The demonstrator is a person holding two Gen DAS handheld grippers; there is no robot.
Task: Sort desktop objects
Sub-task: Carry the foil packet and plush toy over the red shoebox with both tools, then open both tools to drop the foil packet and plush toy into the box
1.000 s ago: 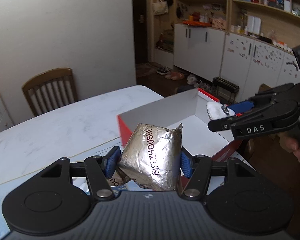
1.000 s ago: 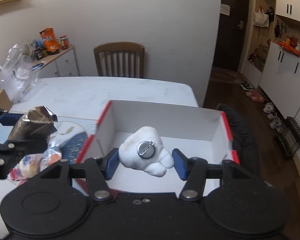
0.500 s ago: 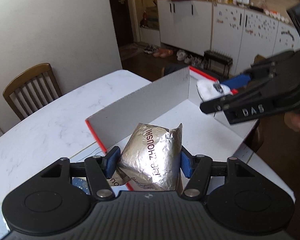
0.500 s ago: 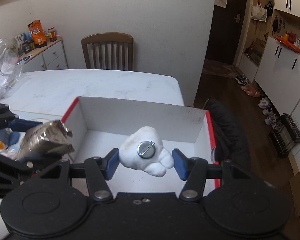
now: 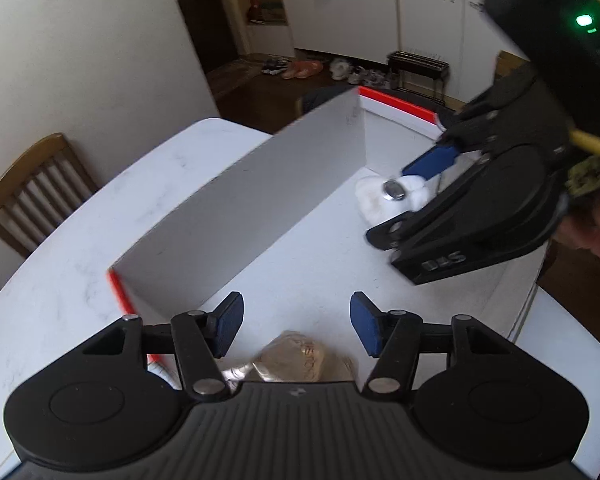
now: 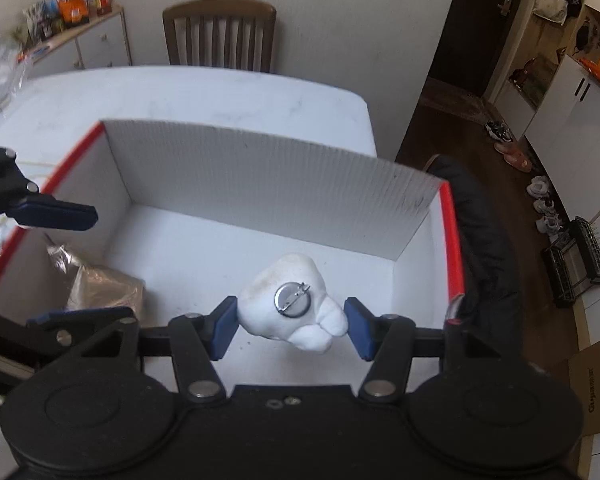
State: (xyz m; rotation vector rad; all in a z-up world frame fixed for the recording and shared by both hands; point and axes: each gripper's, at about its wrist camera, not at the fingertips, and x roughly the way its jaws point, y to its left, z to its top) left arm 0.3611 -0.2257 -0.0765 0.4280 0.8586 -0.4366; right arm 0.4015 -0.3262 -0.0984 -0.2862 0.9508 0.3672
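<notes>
Half a second ago we still had the foil packet [image 5: 296, 360] clamped between the left gripper [image 5: 296, 326] pads; now it is out of the grip and lies on the floor of the white box [image 5: 260, 184], at the near left end, below and behind the blue pads [image 5: 229, 324]. The left jaws stand wide with nothing between them, and they are closing a little at this moment. In the left wrist view only the top of the packet shows, over the gripper body, near the pads but not touching them. In the right wrist view the packet [image 6: 100, 288] sits against the left wall of the box [image 6: 260, 176], between the two left fingers [image 6: 56, 213] as seen from the side.

Both grippers are lower and deeper over the box than before; the box walls now fill more of each view.

The right gripper [image 6: 292, 326] is unchanged in grip: we still hold the white plush toy [image 6: 296, 312] with the round metal pin on its back, pads pressing on both sides, jaws narrow-to-mid. The toy [image 5: 384, 196] hangs over the box floor towards the far right end, whether it touches the floor we cannot tell. A hand [image 5: 596, 224] shows at the right edge behind that gripper [image 5: 408, 196].

The box stands on a white marble-look table [image 5: 80, 264], wooden chair [image 6: 220, 32] at the far side
</notes>
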